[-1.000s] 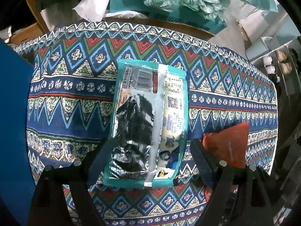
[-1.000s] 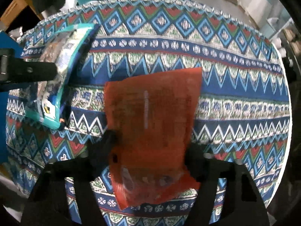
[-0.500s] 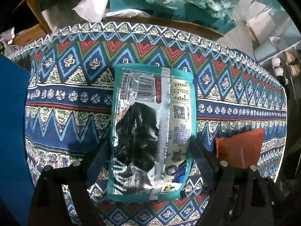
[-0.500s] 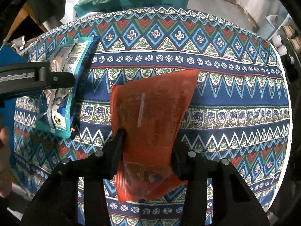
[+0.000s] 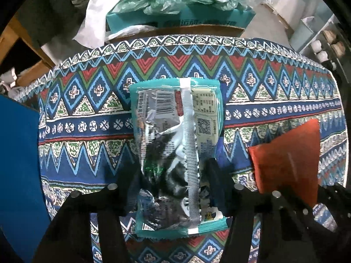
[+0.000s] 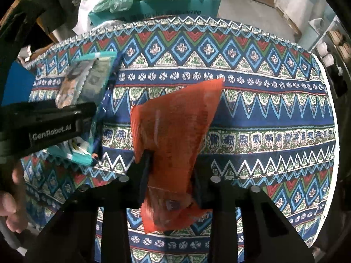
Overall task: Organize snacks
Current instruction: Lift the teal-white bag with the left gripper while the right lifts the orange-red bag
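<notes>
A teal and silver snack packet lies back side up on the patterned tablecloth, its lower half between the fingers of my left gripper. The jaws are closing and their pads press its sides, crumpling the foil inward. An orange snack packet is pinched at its lower part by my right gripper, which is shut on it; the packet's top tilts up to the right. In the right wrist view the left gripper reaches in from the left over the teal packet. The orange packet shows at the right in the left wrist view.
A teal box piled with green and white plastic bags stands beyond the table's far edge. A blue flat surface rises at the left. A person's hand grips the left tool. Shelves with small jars stand at the far right.
The left jaws have narrowed onto the teal packet and squeezed it. The right jaws have shut on the orange packet, which now stands tilted.
</notes>
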A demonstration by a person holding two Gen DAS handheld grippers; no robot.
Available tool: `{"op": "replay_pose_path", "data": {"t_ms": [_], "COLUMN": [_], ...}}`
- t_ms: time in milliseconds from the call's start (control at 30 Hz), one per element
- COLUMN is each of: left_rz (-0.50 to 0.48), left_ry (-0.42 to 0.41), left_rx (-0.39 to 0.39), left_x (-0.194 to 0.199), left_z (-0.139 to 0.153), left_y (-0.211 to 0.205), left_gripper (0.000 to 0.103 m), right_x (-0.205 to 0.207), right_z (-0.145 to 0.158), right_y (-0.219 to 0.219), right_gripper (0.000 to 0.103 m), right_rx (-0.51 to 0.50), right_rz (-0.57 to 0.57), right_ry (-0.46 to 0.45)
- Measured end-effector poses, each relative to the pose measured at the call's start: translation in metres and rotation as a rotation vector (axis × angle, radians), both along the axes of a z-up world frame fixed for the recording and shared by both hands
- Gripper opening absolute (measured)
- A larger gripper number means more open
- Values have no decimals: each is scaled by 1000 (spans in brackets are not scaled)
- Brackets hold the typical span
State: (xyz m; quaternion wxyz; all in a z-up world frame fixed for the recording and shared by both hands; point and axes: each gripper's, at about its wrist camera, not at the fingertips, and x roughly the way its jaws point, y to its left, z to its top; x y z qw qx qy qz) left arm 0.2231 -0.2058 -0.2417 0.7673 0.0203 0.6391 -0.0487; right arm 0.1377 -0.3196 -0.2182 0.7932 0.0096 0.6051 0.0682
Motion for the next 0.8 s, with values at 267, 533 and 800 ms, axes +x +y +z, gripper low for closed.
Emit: {"op": "replay_pose_path", "data": {"t_ms": [267,533,800], "left_rz": [-6,-39,-44], "left_ry": [-2,18,23], "left_rx": [-43,-66,-121], "left_x": [-20,-50,-82], "left_z": [21,33,55], "left_y": [21,33,62], "left_gripper": [42,32,17], "right_x": [1,-7,-16], "right_z": [3,14,36], "right_y": [1,5,5], "right_gripper": [26,25,25], "right_rx": [21,40,64], "right_rz": [-6,-1,-4], "right_ry": [2,-19,-49]}}
